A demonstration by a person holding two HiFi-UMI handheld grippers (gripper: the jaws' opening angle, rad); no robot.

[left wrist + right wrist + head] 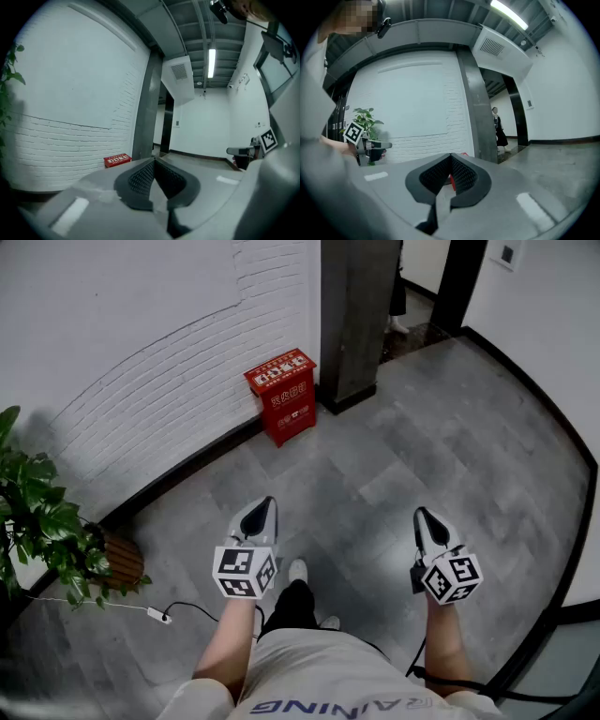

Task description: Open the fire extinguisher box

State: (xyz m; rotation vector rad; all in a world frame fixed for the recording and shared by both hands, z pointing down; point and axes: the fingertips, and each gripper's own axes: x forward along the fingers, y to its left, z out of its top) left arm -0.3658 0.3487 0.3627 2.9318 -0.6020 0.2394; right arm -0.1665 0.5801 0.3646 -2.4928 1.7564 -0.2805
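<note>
The fire extinguisher box [282,394] is a red metal case with its lid down, standing on the floor against the white brick wall beside a grey pillar [352,317]. In the left gripper view the box [116,160] is small and far off, to the left of the jaws. My left gripper [267,504] and right gripper [421,514] are held out side by side above the grey floor, well short of the box. Both are shut and hold nothing. In the right gripper view a sliver of the red box [452,181] shows behind the jaws of my right gripper [451,157].
A potted plant [37,521] in a wicker pot stands at the left by the wall. A white plug and black cable [159,616] lie on the floor near it. A person [499,126] stands in the doorway past the pillar. Grey tiled floor lies between me and the box.
</note>
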